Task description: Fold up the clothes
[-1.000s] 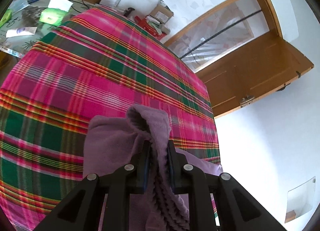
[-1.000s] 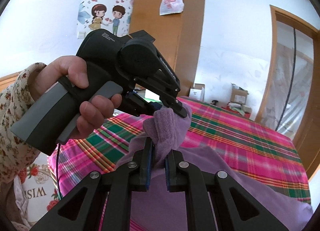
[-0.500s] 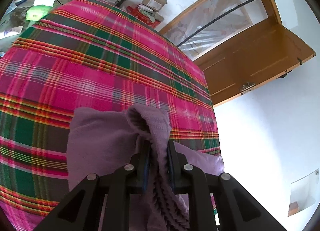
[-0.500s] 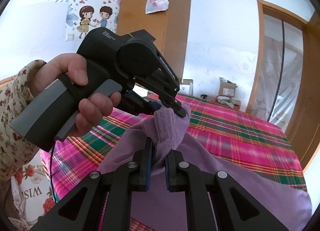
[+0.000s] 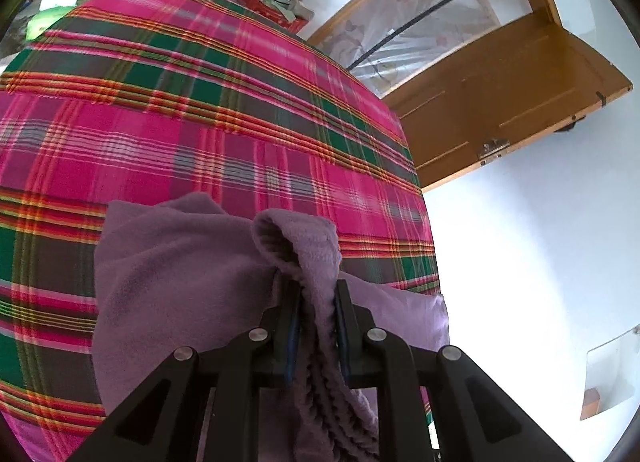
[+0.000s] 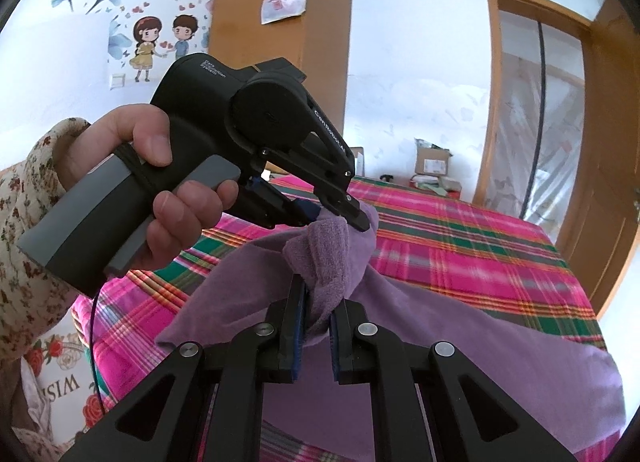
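pink-green plaid bedspread (image 5: 224,134) covers the bed; wooden door (image 5: 504,94) and wardrobe (image 6: 280,38) stand beyond, cardboard boxes (image 6: 432,162) along the wall. purple garment (image 6: 460,342) is lifted over the bed, long axis trailing down to the right. left gripper (image 6: 340,218) and right gripper (image 6: 318,322) are each clamped on its bunched edge, close together.

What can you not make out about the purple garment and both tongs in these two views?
- Purple garment: its type and full shape; cut off by the left wrist view's lower edge, bunched.
- Left tongs: pads hidden in the cloth, right wrist view.
- Right tongs: tips buried in the folds.
- Bed: the part under the garment.
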Demonstrator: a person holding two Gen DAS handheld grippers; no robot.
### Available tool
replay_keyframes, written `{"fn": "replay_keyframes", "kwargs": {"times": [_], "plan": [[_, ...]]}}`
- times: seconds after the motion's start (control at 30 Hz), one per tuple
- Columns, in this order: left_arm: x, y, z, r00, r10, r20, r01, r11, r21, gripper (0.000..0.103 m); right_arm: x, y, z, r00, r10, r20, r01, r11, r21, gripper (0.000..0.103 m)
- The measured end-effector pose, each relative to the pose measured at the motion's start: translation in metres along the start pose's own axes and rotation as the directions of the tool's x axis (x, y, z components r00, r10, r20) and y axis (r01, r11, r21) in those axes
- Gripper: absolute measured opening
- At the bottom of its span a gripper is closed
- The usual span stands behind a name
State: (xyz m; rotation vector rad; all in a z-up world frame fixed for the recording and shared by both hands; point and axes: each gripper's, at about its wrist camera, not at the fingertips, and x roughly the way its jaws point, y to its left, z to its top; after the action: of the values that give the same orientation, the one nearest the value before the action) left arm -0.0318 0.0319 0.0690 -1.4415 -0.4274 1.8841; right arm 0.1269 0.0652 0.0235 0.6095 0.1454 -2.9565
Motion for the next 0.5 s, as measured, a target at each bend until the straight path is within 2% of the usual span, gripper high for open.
{"fn": "replay_keyframes", "kwargs": {"times": [0.5], "plan": [[0.036,-0.005,-0.007,0.998,0.01,-0.067,-0.011,1.0,-0.02,0.019,-0.011,-0.024,-0.029,0.998,-0.03,-0.061,0.033,0.998,0.057,0.011]]}}
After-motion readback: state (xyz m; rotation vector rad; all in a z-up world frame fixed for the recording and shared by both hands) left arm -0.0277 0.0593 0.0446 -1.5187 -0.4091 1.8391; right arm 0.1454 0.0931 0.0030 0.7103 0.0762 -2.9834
